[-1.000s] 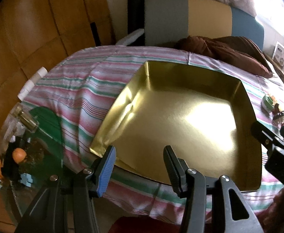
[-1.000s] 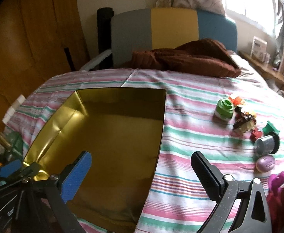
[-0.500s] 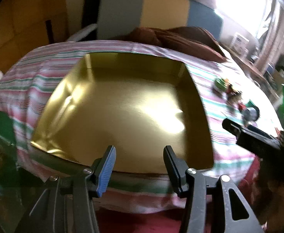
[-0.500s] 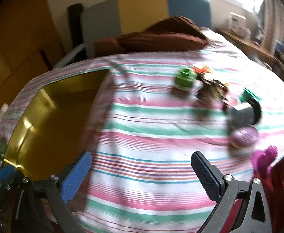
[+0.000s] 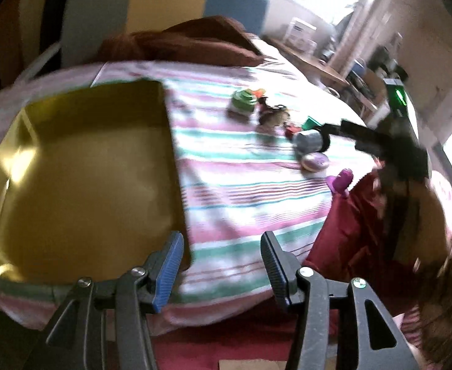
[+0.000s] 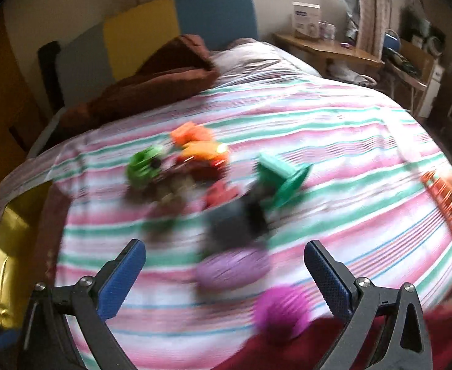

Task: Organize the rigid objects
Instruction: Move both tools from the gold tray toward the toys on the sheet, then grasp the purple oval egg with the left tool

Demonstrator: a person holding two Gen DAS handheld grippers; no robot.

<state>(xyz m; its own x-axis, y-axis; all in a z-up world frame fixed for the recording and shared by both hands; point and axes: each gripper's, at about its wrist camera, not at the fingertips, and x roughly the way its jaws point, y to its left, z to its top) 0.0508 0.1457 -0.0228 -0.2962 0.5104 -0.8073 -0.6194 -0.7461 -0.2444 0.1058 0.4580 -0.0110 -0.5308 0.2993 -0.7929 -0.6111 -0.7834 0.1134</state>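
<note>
Toys lie clustered on a striped bedspread, right of a gold tray; both the left gripper and right gripper hang spread and empty.

Left wrist view angled down over gold tray corner; right wrist view close above toy cluster. Both share striped bedspread.

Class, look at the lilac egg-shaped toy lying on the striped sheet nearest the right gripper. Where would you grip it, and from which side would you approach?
Probably across its short width, coming down from above. The lilac egg-shaped toy lies on its side on the striped sheet, long axis across the view, just ahead of the open right gripper. Blur hides finer surface detail.
</note>
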